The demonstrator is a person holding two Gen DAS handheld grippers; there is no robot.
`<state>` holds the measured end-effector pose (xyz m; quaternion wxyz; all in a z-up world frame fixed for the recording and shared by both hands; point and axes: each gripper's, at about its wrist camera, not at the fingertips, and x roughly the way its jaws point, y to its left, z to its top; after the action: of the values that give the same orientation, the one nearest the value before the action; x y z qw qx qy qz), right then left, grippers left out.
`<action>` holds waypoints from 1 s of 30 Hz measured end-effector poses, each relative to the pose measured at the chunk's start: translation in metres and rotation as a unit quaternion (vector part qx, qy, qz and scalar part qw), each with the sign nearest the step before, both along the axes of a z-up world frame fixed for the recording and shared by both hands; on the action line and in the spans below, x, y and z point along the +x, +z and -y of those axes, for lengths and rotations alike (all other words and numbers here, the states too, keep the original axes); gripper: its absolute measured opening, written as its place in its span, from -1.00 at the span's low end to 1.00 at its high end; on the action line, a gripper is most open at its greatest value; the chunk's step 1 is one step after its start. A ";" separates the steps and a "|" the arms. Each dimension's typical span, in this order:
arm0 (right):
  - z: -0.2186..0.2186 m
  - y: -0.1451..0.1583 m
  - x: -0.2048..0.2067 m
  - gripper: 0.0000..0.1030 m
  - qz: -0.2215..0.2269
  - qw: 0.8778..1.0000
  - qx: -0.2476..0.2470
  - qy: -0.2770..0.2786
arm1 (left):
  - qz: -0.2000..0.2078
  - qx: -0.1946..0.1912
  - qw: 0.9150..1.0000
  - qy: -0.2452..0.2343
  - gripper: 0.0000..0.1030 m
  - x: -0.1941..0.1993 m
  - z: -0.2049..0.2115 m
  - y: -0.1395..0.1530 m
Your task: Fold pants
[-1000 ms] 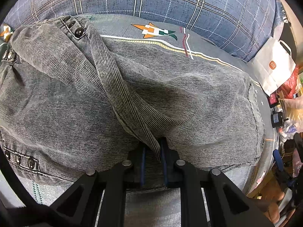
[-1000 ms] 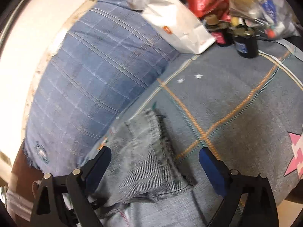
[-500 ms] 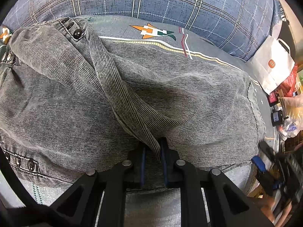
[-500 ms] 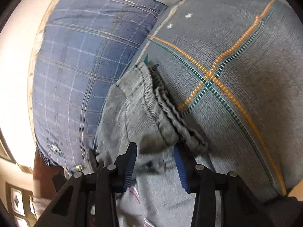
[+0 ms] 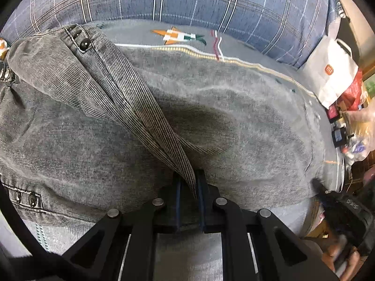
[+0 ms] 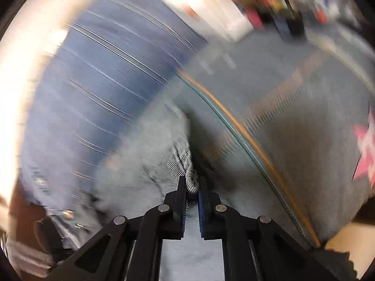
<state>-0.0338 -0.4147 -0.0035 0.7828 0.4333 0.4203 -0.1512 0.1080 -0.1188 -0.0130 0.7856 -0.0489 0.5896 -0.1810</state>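
Grey corduroy pants [image 5: 234,126] lie spread over a grey patterned bedsheet [image 5: 187,37], waistband with dark snaps at the upper left. My left gripper [image 5: 189,187] is shut on a raised ridge of the pants fabric at the near edge. In the blurred right wrist view, my right gripper [image 6: 192,189] is shut on the hem end of the pants [image 6: 173,161], lifted a little off the sheet. The right gripper's body also shows at the lower right of the left wrist view [image 5: 344,213].
A blue plaid pillow [image 5: 211,2] lies along the far side of the bed. A white paper bag [image 5: 332,70], a red bag and small bottles [image 5: 339,135] crowd the right edge. The sheet [image 6: 304,121] has orange stripes and a pink star.
My right gripper came down over the pants hem, closed on it from wide open, and is now moving fast with it. My left gripper stays shut on the fabric ridge.
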 end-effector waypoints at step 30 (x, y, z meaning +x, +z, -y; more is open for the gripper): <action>-0.188 0.065 0.081 0.75 0.185 0.937 -0.042 0.292 | 0.102 -0.016 0.968 0.228 0.36 0.059 -0.239 0.060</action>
<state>0.0470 -0.2263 0.0619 0.8739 0.2791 0.3690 0.1494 0.1673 0.1203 0.0468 0.8611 -0.1755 0.4770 -0.0103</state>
